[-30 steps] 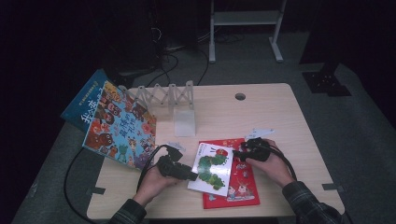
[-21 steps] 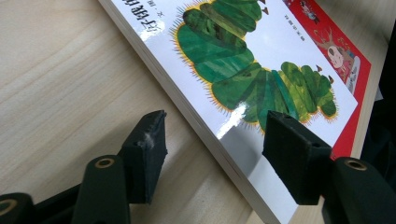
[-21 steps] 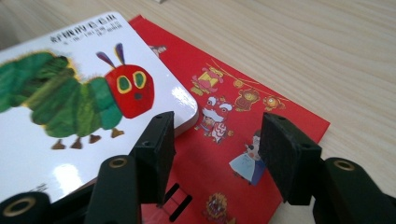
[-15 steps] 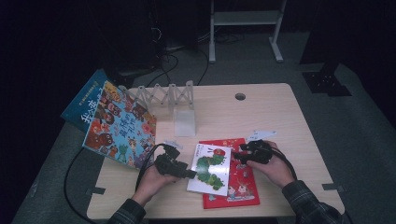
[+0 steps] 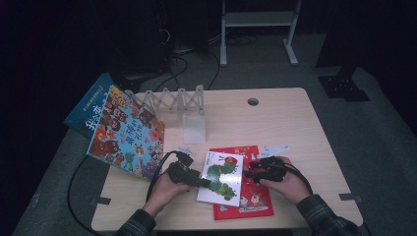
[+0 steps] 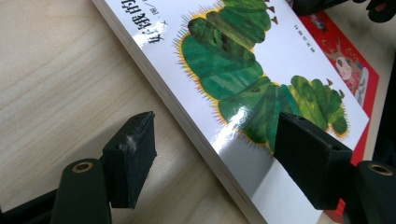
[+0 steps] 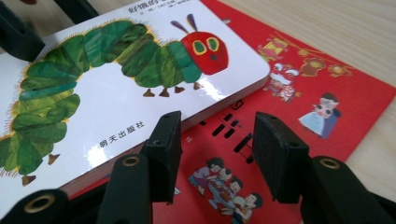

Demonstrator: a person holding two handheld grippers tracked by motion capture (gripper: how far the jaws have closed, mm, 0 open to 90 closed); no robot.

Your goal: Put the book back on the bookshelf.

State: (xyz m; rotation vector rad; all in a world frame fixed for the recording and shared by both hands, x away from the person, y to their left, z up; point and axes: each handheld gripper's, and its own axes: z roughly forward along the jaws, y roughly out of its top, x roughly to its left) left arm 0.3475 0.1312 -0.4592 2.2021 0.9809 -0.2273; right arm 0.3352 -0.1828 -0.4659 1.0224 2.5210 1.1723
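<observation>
A white board book with a green caterpillar [image 5: 221,178] lies flat, its right part resting on a thin red picture book [image 5: 248,199]. My left gripper [image 5: 200,182] is at the white book's left edge. Its jaws have just been opening and now straddle that edge [image 6: 217,140], one pad over the bare table, the other over the cover, neither pressing. My right gripper [image 5: 247,173] is at the book's right edge. Its jaws [image 7: 217,128] have just been closing, the left pad beside the white book's edge, the right pad over the red book [image 7: 299,88], with only the red cover between them.
A large colourful picture book [image 5: 125,130] lies on a blue one [image 5: 88,105] and overhangs the table's left edge. A white folding rack [image 5: 172,101] and a clear stand [image 5: 194,129] sit behind the books. A paper slip [image 5: 273,150] lies near my right hand.
The right hand has shifted slightly toward the near edge and the white book's right side. The left hand has stayed put while its jaws spread wider.
</observation>
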